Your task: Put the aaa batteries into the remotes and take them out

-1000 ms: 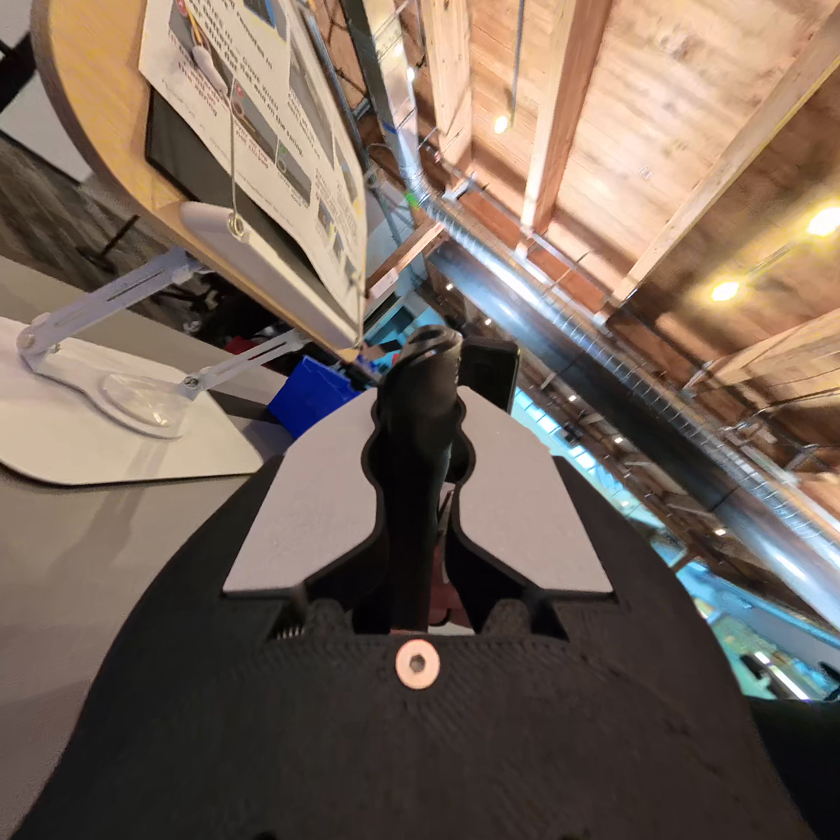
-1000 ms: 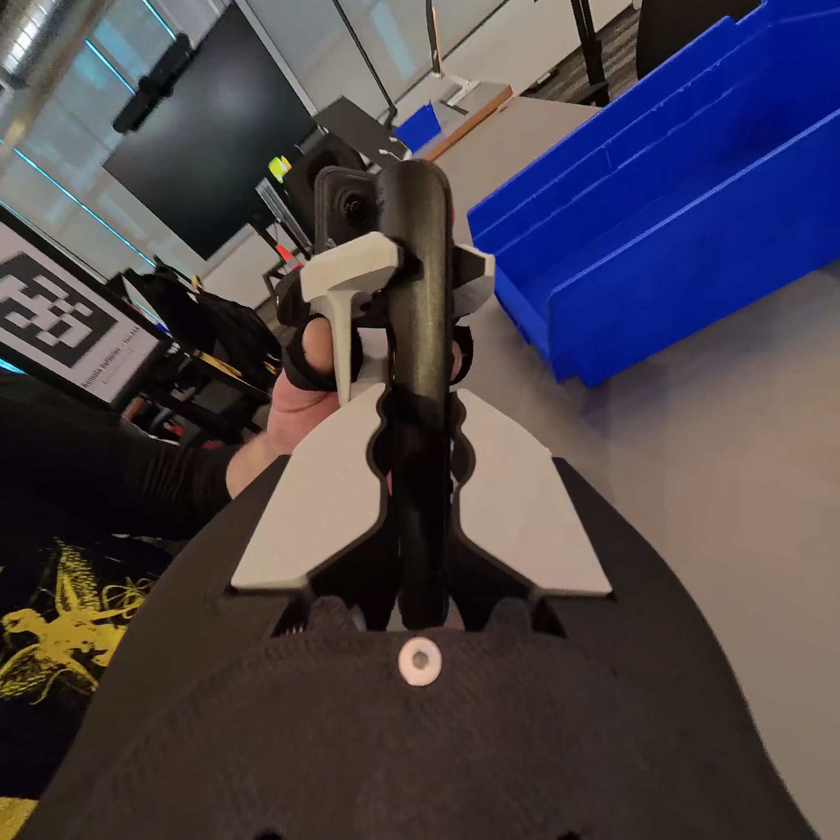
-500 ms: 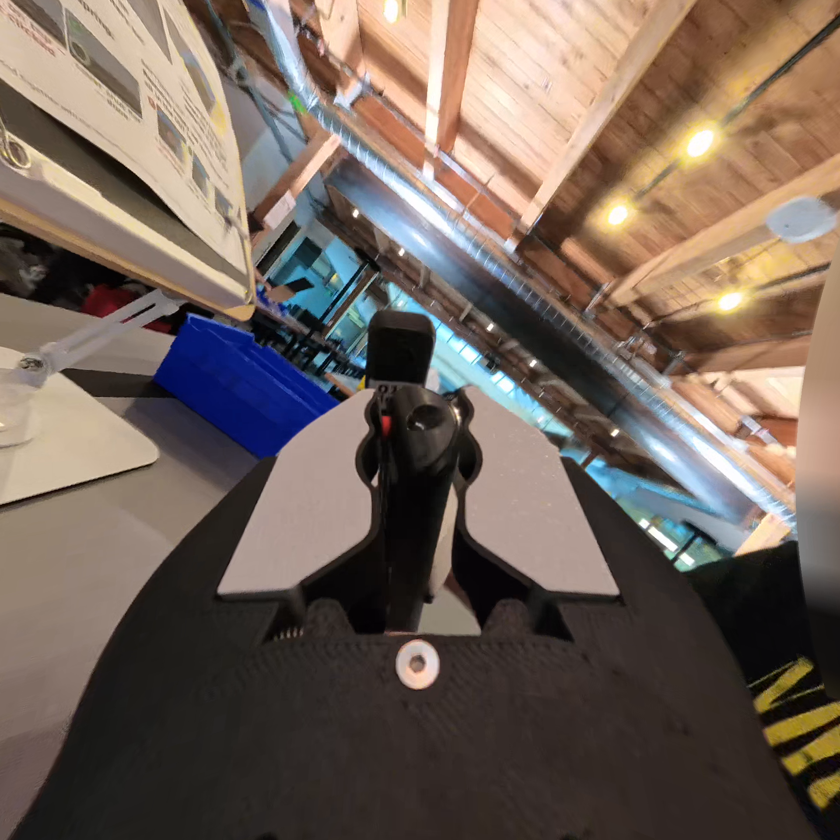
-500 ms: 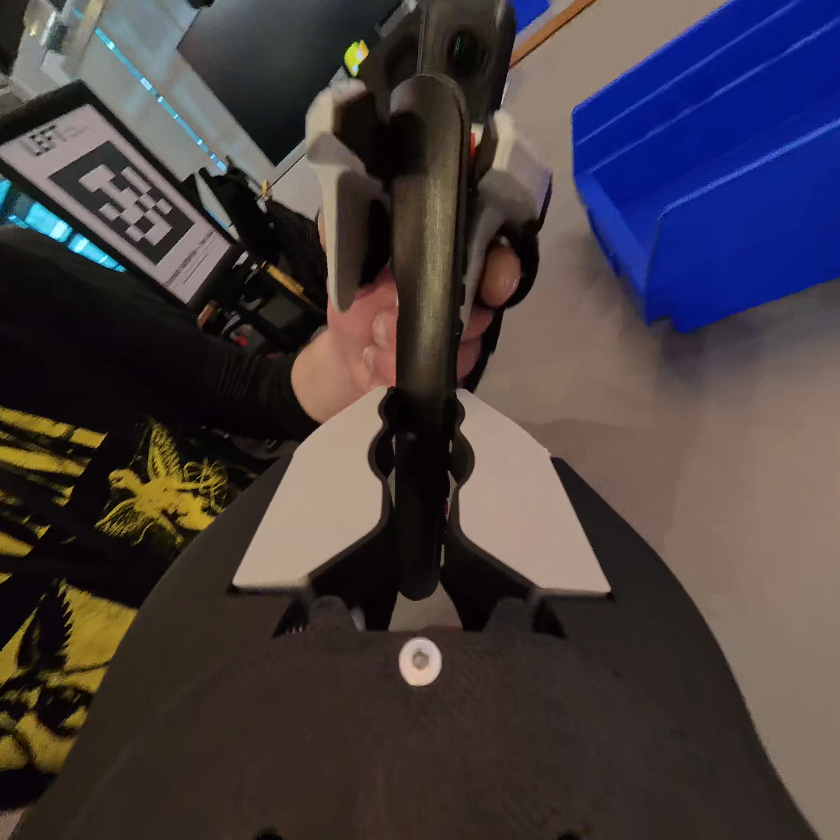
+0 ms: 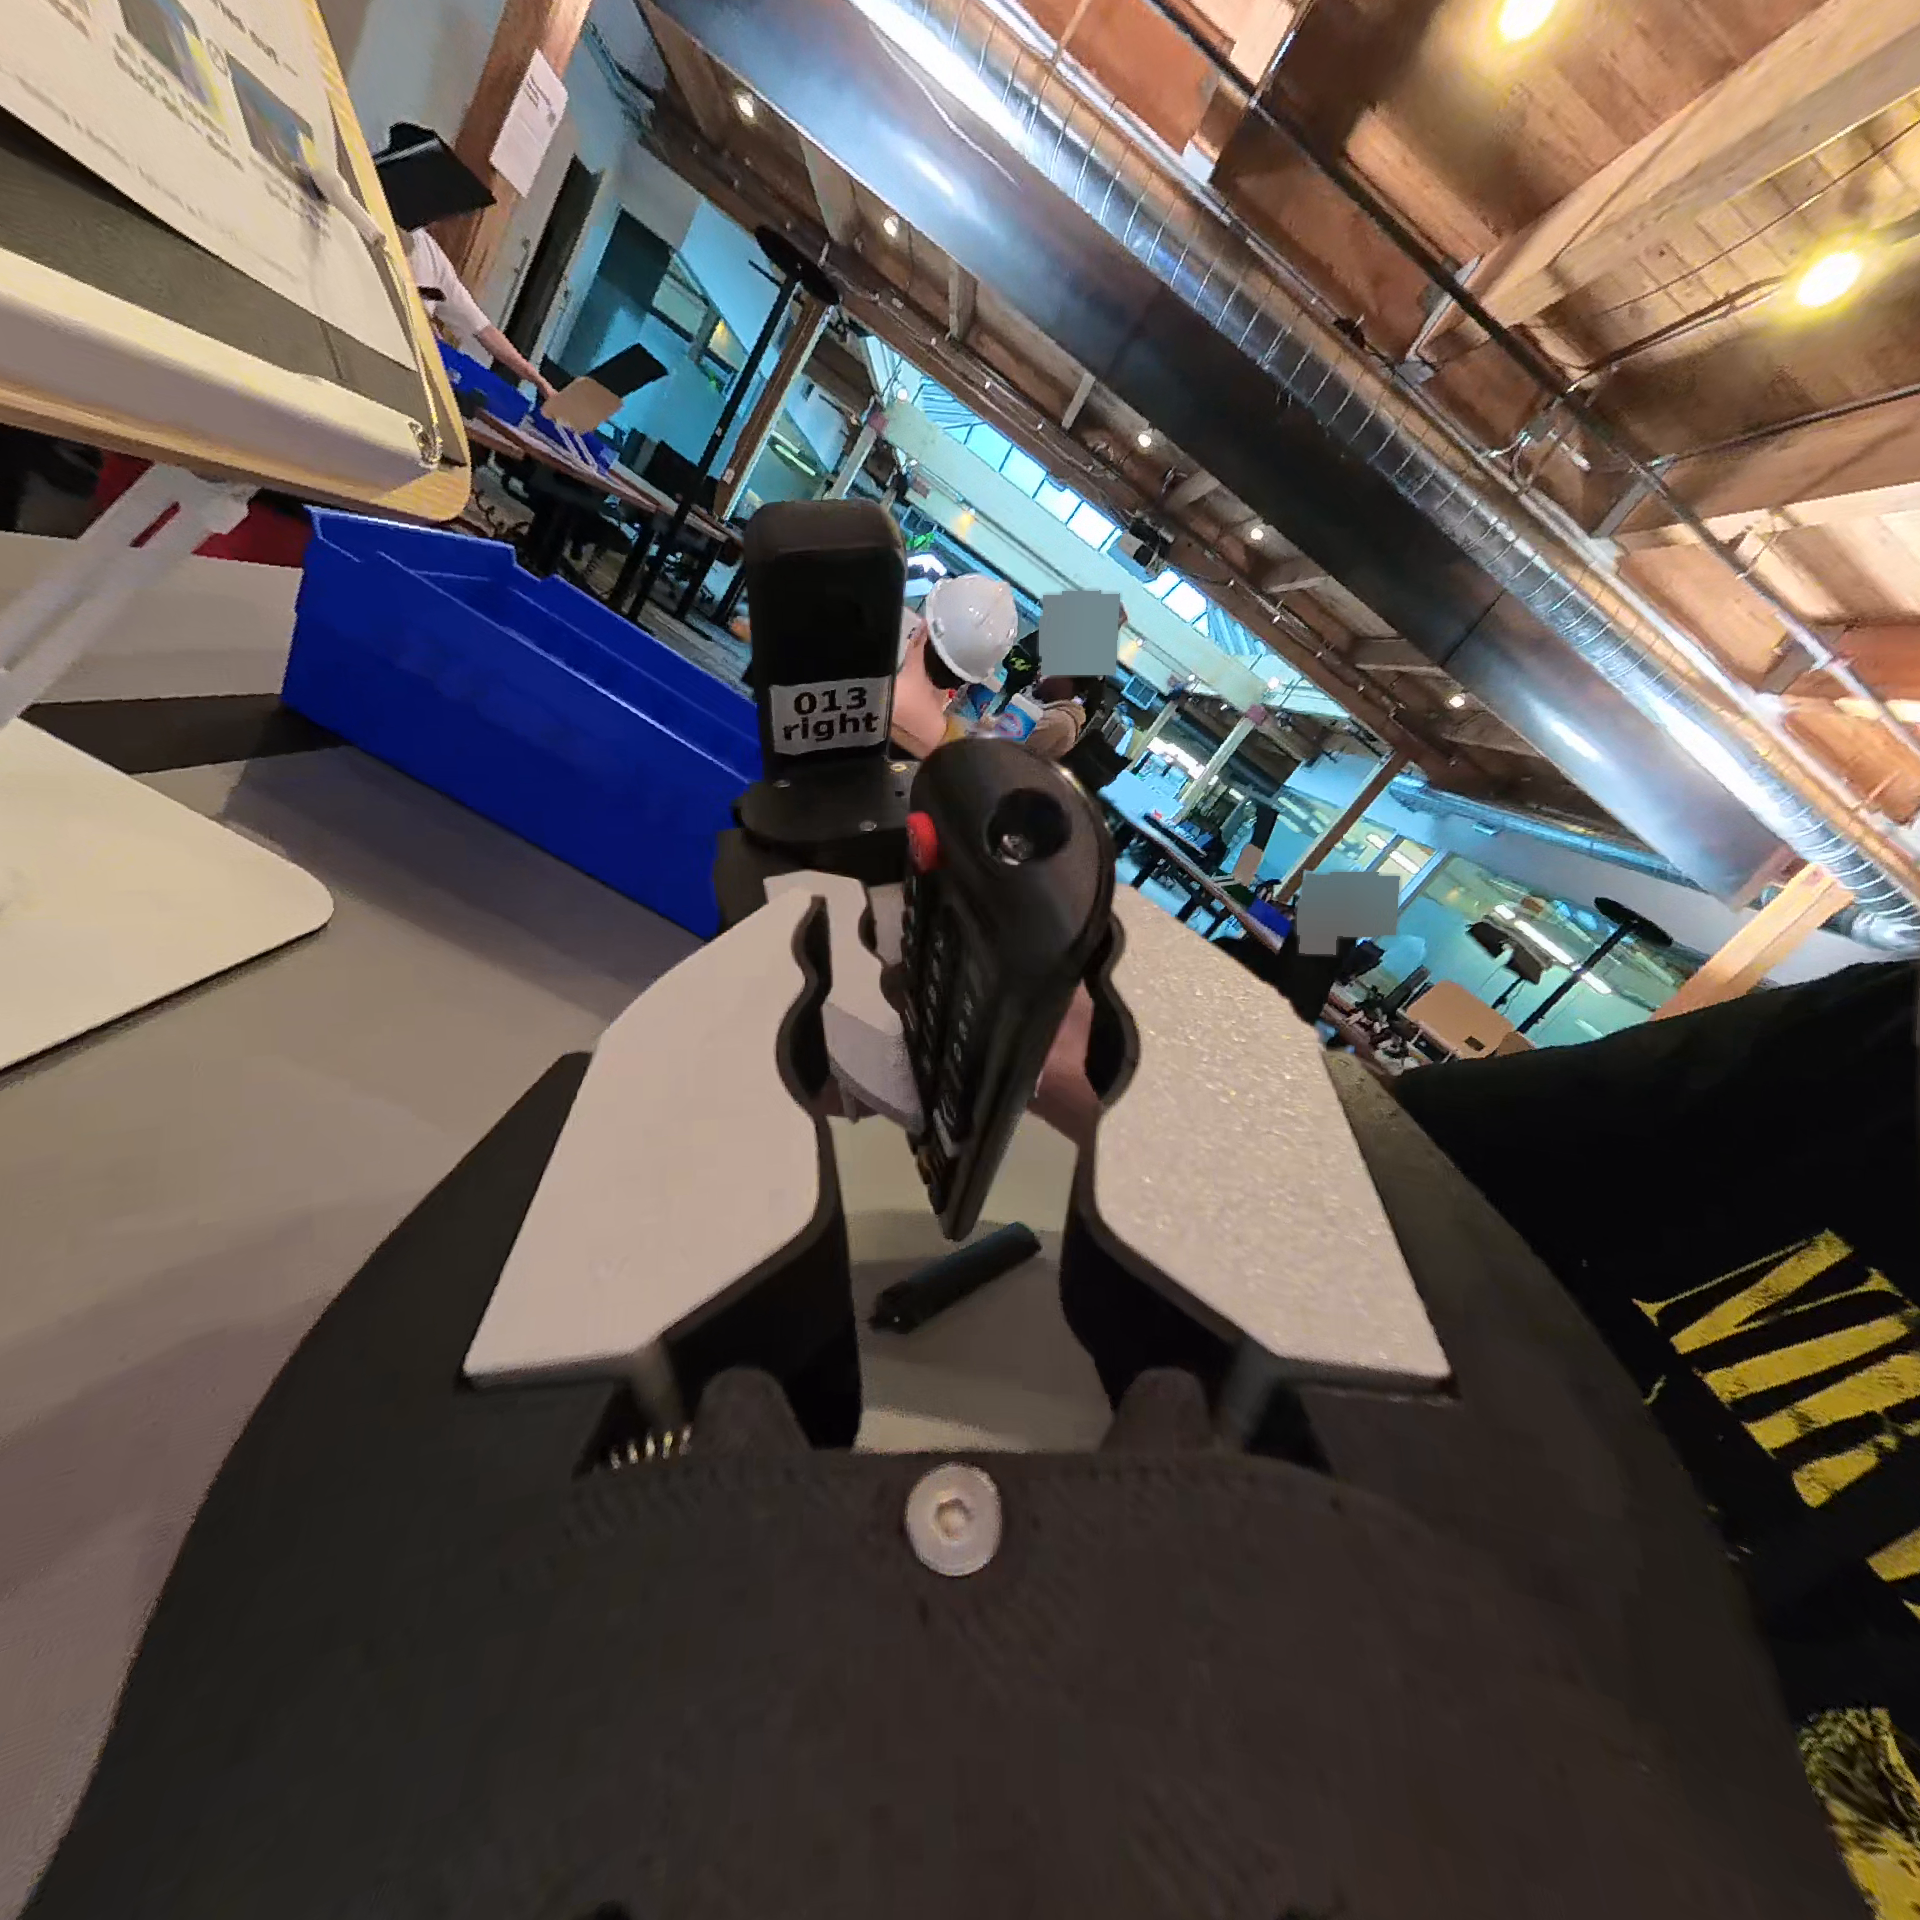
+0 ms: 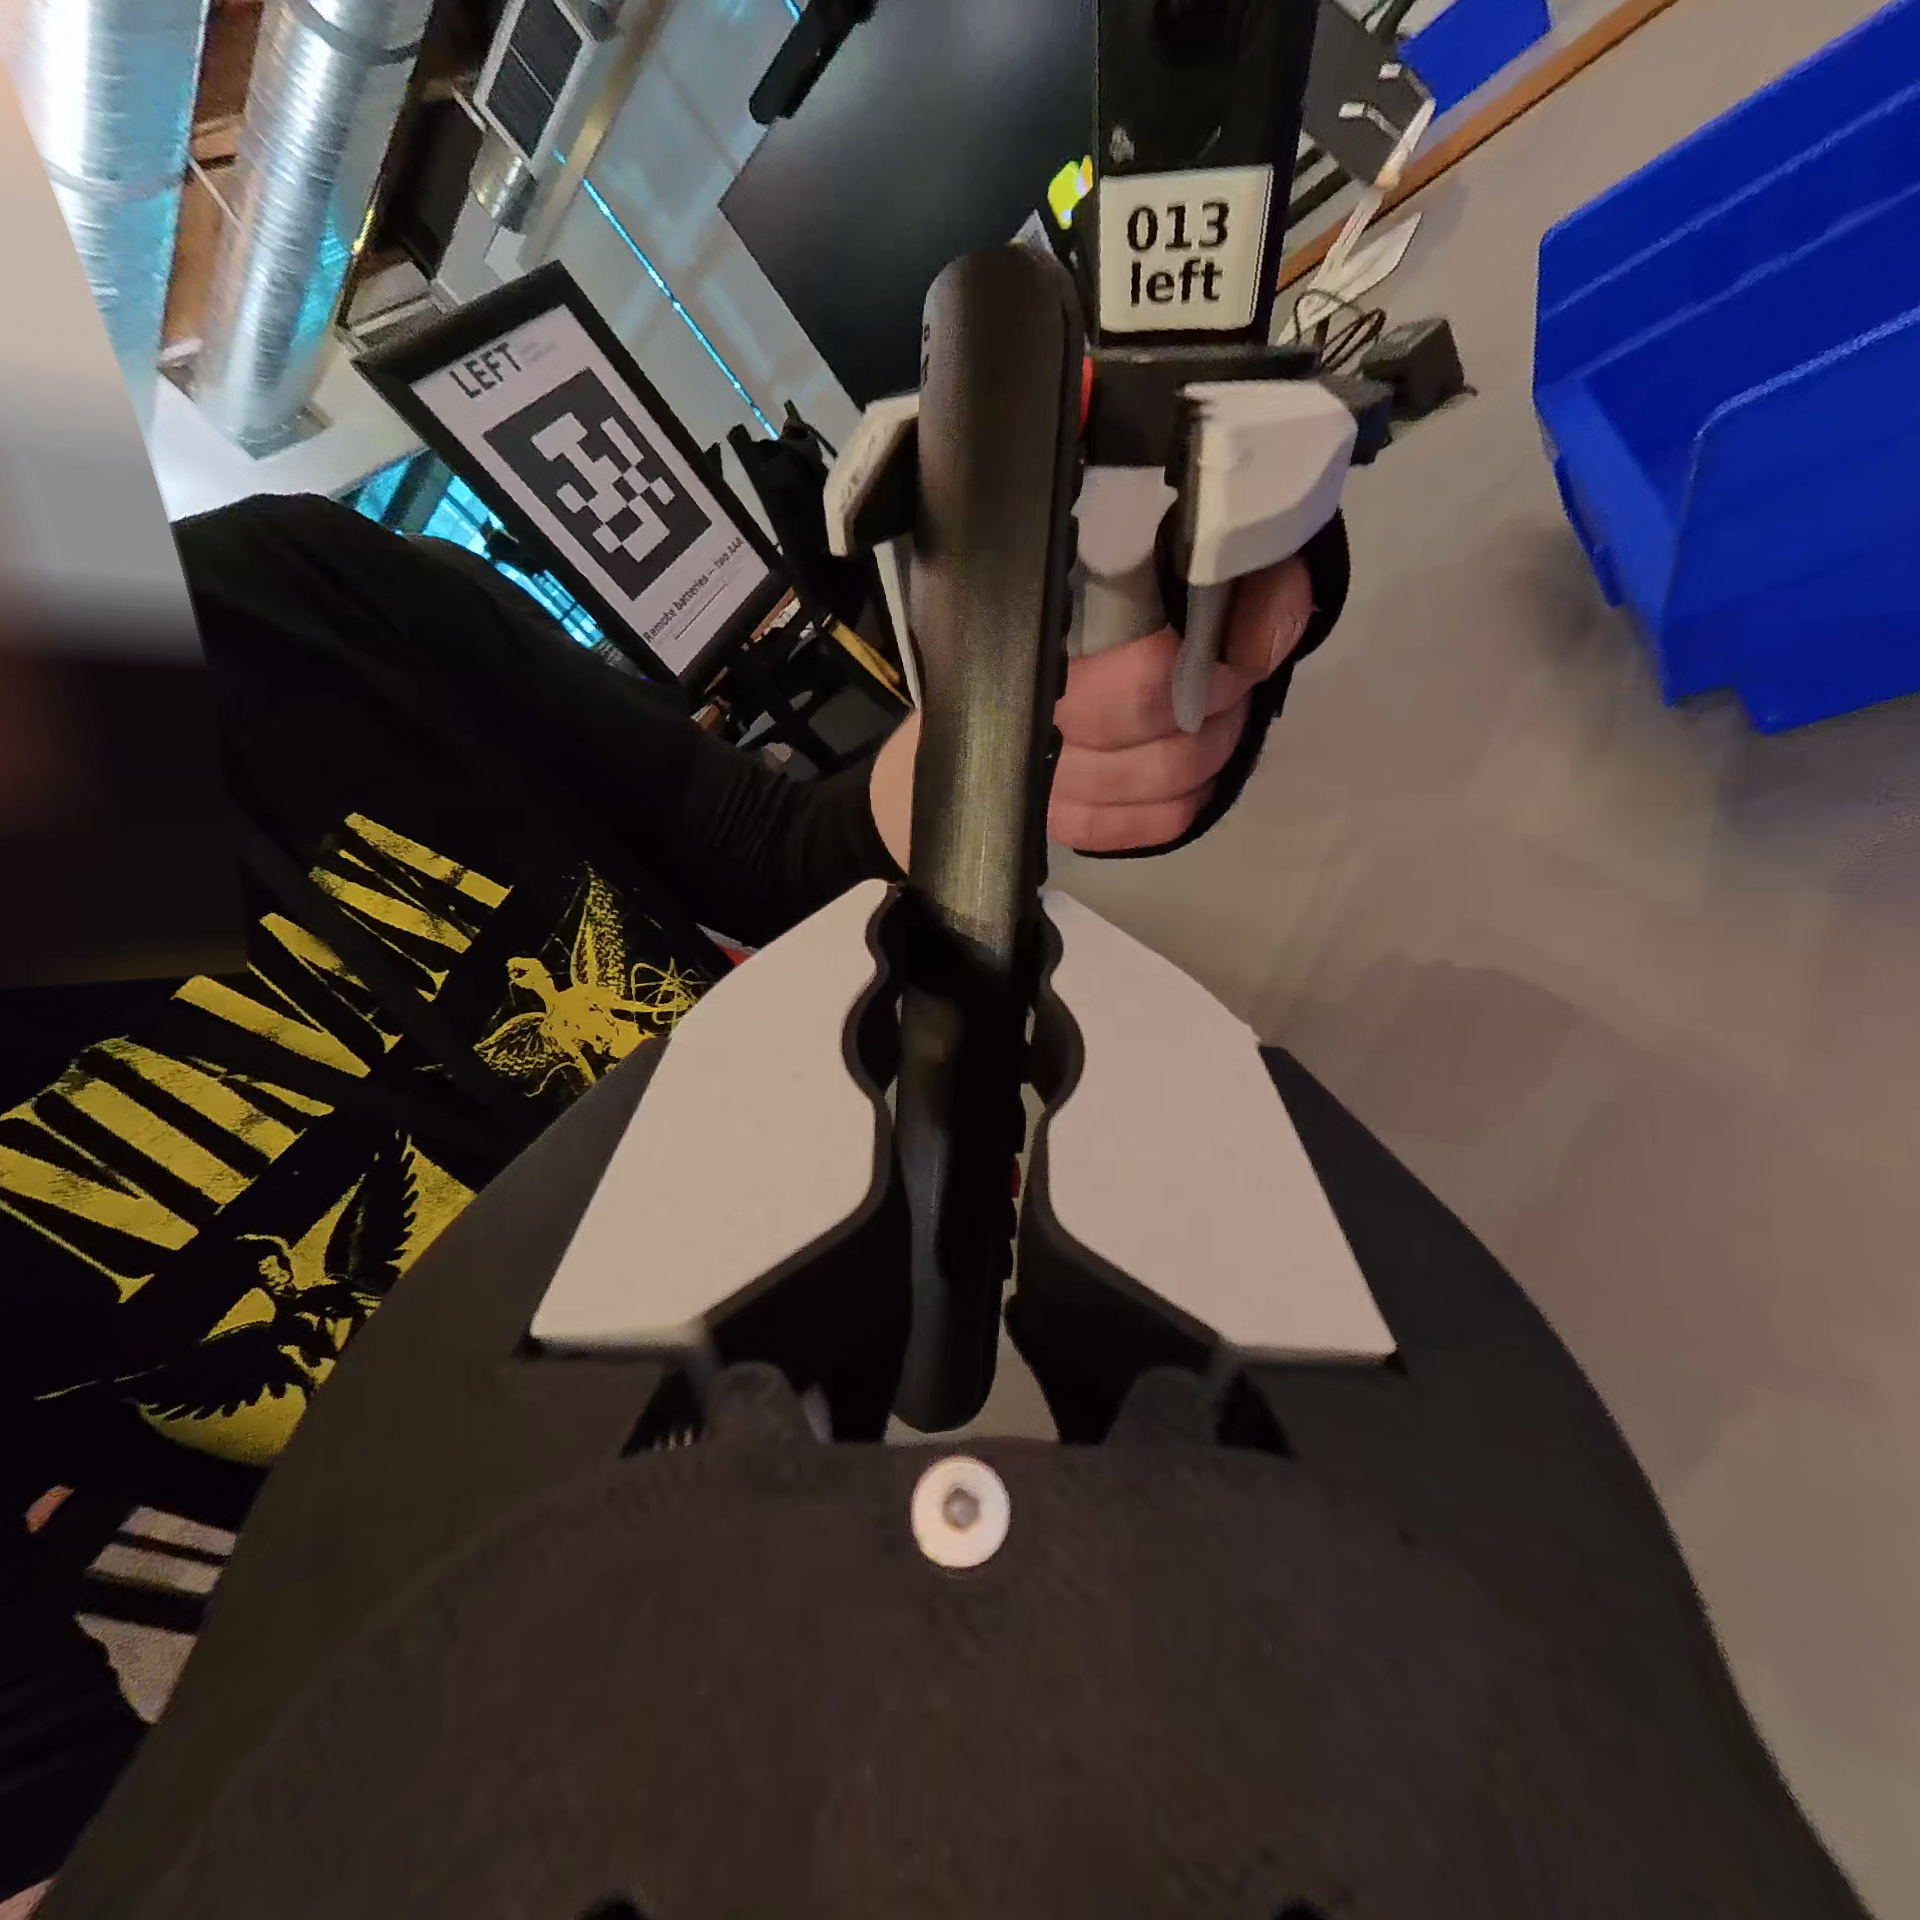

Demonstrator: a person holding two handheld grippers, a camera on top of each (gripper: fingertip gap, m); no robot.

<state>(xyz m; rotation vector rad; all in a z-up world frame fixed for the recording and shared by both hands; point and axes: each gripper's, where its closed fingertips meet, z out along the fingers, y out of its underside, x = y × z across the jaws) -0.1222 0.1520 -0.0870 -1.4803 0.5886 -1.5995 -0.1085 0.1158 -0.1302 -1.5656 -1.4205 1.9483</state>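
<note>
Our left gripper [image 5: 961, 1018] has just opened, leaving the remote [image 6: 982, 790], frame centre, clamped only in our right gripper [image 6: 961, 997].

Black remote [image 5: 987, 977] is up off the tabletop [image 5: 260, 1143], tilted, button side showing, red button near its top. One dark battery [image 5: 951, 1276] lies flat on the tabletop just below it.
</note>
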